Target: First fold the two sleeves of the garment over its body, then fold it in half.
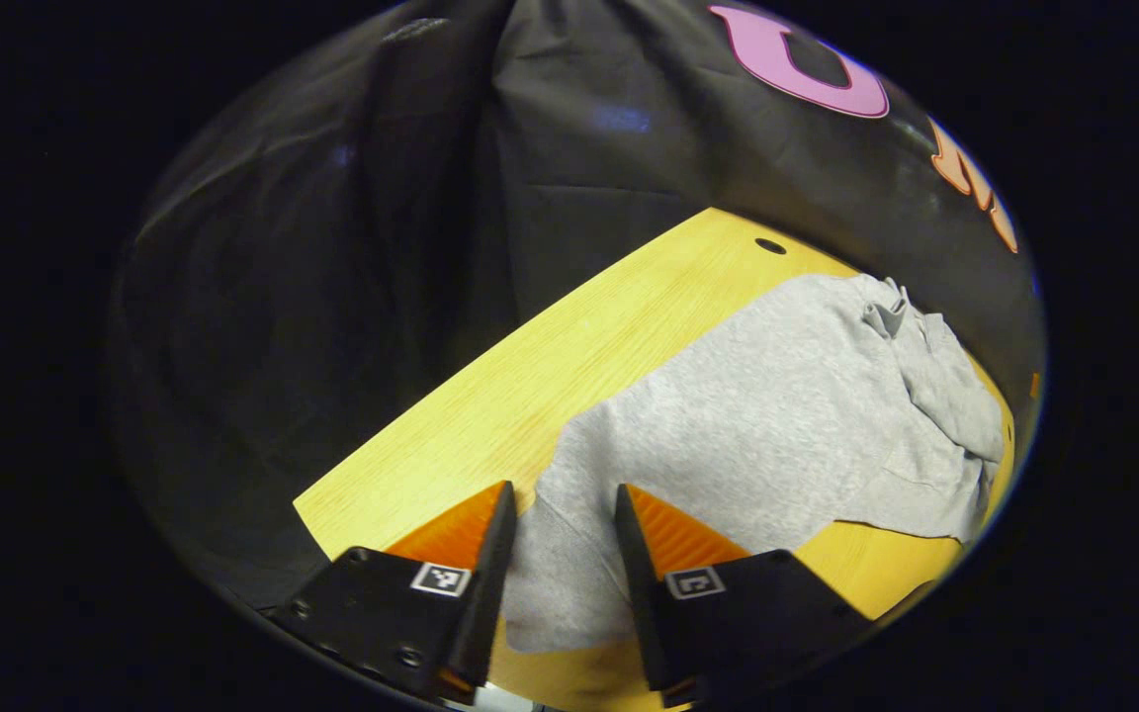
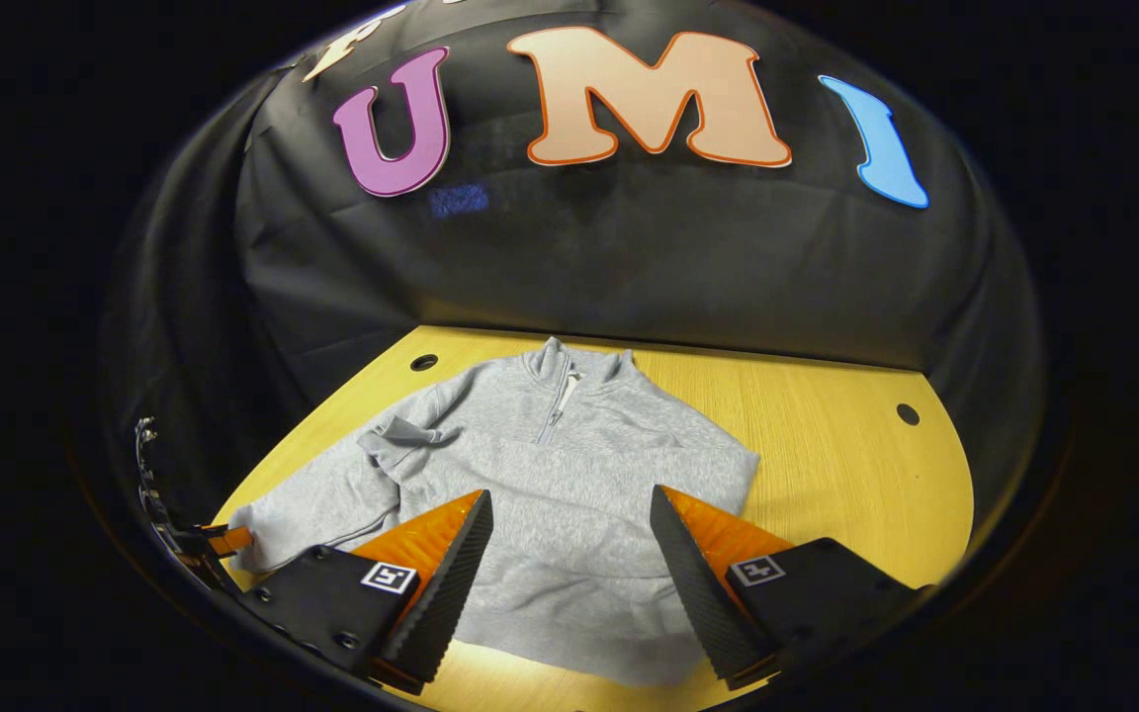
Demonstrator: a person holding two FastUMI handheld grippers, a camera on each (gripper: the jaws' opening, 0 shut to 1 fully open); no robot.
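Note:
A grey zip-neck sweatshirt (image 2: 579,450) lies flat, collar away from me, on a yellow wooden table (image 2: 827,445). One sleeve lies across the chest, its cuff (image 2: 399,431) near the opposite shoulder. The other sleeve (image 2: 317,499) stretches out to the left table edge. My right gripper (image 2: 570,492) hovers open over the lower body, with nothing pinched. In the left gripper view the sweatshirt (image 1: 777,415) spreads to the right and the outstretched sleeve end (image 1: 560,574) lies between the fingers of my open left gripper (image 1: 565,489). That gripper (image 2: 196,542) also shows at the left edge of the right gripper view.
The table (image 1: 530,376) has round holes near its back corners (image 2: 423,362) (image 2: 907,413). Bare wood lies right of the garment. Black cloth walls close the booth behind and to the left, close to the table edges.

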